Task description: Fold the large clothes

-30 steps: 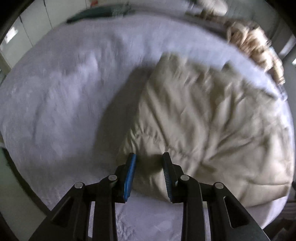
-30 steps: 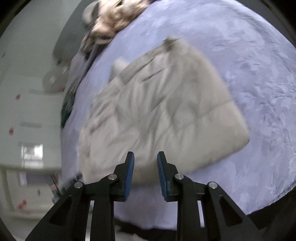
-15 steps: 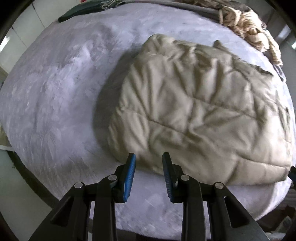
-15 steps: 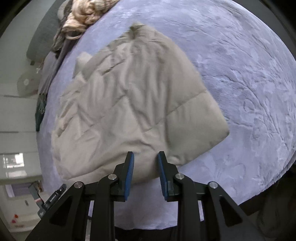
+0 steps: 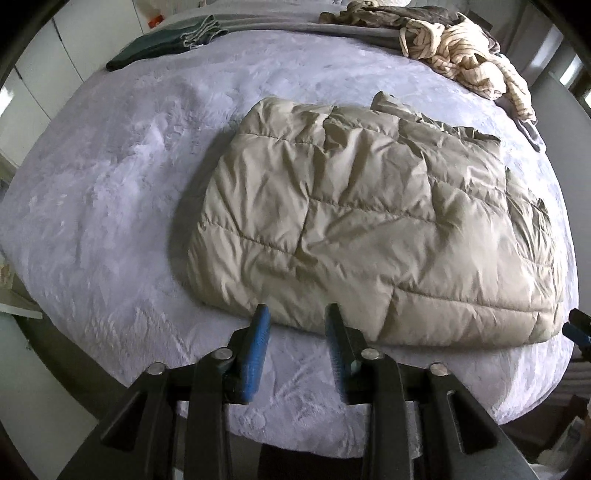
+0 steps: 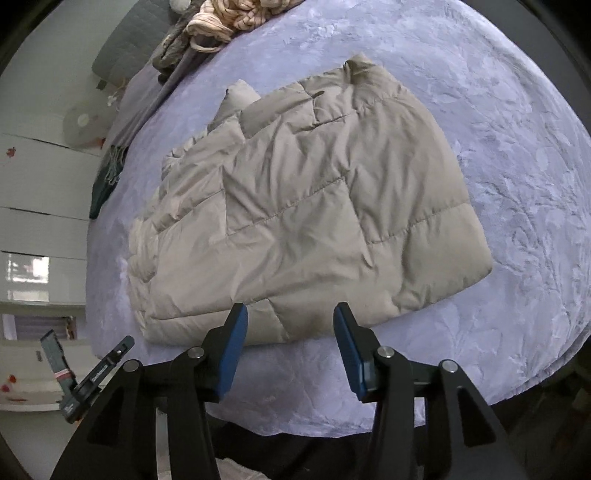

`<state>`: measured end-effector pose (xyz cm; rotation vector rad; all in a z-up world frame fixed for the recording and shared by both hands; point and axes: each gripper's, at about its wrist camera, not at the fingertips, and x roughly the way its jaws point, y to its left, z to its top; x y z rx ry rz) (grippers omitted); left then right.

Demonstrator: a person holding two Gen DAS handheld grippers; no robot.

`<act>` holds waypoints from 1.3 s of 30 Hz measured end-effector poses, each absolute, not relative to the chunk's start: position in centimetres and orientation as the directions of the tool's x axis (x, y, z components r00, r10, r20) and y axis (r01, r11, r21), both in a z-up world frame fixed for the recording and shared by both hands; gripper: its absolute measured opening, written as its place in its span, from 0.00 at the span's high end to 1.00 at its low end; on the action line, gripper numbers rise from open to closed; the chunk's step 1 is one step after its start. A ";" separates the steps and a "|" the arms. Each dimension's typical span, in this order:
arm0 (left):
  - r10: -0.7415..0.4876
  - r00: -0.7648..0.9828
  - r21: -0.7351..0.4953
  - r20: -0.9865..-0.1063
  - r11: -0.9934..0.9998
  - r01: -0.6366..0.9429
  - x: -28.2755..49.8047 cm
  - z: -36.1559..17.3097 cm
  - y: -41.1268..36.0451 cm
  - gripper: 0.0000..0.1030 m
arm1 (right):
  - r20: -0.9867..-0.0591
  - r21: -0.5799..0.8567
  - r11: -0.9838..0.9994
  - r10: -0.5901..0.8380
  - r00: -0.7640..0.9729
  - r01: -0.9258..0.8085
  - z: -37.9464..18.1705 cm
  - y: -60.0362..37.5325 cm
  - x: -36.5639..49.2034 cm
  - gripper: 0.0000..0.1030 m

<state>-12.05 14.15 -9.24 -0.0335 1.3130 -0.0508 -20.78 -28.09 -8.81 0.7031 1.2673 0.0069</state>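
So the beige puffer jacket (image 5: 369,229) is lying folded into a rough rectangle on the lavender fuzzy blanket (image 5: 110,206) that covers the bed, filling the middle and right of the left wrist frame and the center of the right wrist frame (image 6: 303,218). The left gripper (image 5: 297,317) sits at the bottom center of its view with its blue-padded jaws apart and nothing between them, tips just at the near hem of the jacket; can't tell if they actually touch the fabric. The right gripper (image 6: 290,317) is at the bottom center of its own view, jaws spread wider than the left one's, also holding nothing, tips lined up over the jacket's near edge. In the left view there's a pile of cream striped clothes (image 5: 465,59) in the upper right and a dark green folded cloth (image 5: 166,44) in the upper left, both well apart from the jacket. The right view shows that same striped pile (image 6: 236,18) at the top, the green cloth (image 6: 105,181) along the left edge of the blanket, and the other gripper's black tip poking in at the lower left. White cabinet doors (image 6: 40,184) fill the left side there.
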 end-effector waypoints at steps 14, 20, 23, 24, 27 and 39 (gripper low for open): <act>-0.064 0.320 -0.028 -0.945 0.993 0.113 -10.1 -7.5 14.6 0.00 | -0.859 0.490 0.808 0.381 0.343 0.328 -7.9 -23.9 -18.1 0.46; -0.079 0.299 -0.029 -0.951 0.985 0.167 -7.0 -8.0 16.3 0.00 | -0.866 0.480 0.809 0.375 0.331 0.339 -8.1 -20.4 -16.0 0.41; -0.081 0.278 -0.030 -0.957 0.983 0.182 -6.0 -8.7 16.8 0.00 | -0.870 0.475 0.804 0.369 0.327 0.357 -8.4 -18.9 -15.2 0.37; -0.085 0.271 -0.034 -0.959 0.982 0.188 -5.6 -8.9 17.0 0.00 | -0.872 0.474 0.803 0.370 0.320 0.360 -8.5 -18.4 -15.0 0.37; -0.095 0.245 -0.044 -0.965 0.977 0.206 -4.8 -9.8 17.2 0.00 | -0.880 0.462 0.809 0.366 0.303 0.364 -8.9 -17.1 -14.5 0.34; -0.106 0.188 -0.065 -0.976 0.975 0.215 -2.9 -12.2 18.0 0.00 | -0.894 0.438 0.820 0.357 0.270 0.367 -9.8 -13.8 -12.9 0.21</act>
